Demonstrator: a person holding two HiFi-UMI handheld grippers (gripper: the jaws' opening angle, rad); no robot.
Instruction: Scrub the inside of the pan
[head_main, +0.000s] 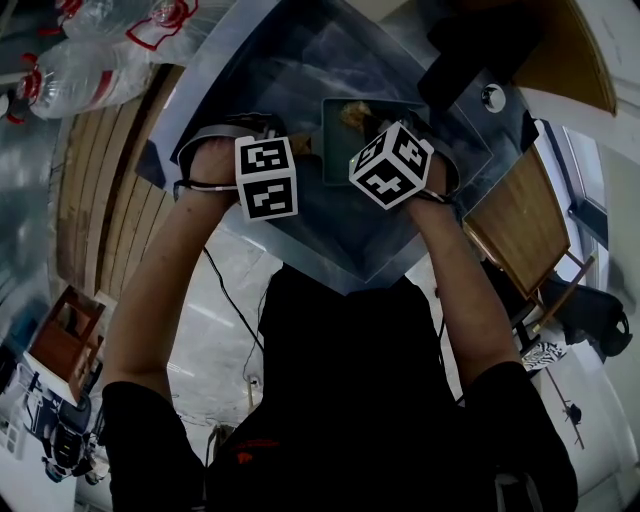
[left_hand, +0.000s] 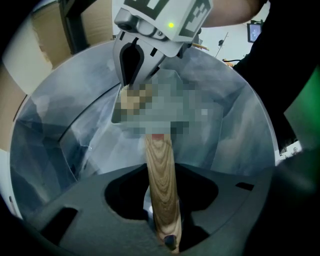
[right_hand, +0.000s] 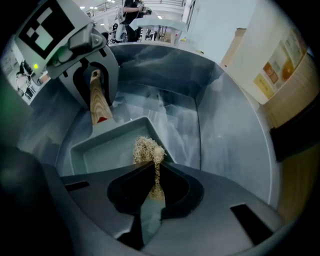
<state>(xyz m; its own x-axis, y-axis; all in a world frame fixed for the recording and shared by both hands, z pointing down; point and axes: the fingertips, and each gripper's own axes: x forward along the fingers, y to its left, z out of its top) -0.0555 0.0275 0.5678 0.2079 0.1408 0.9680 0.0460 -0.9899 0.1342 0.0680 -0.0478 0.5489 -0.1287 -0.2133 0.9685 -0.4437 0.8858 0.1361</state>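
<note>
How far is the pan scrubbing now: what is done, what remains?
Done: the pan is in the sink, left gripper clamped on its wooden handle, right gripper pinching the scrubber. In hand: scrubber at the pan's edge. Left: the whole inside; no scrub marks show.

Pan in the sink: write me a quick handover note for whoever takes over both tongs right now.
Left tongs: shut on the wooden handle of the pan.
Right tongs: shut on the tan scrubber, which hangs over the pan's inside near its rim; contact can't be judged.
The pan sits in the steel sink.
Done: both grips made.
Left: scrub the inside; how much is clean can't be told.
</note>
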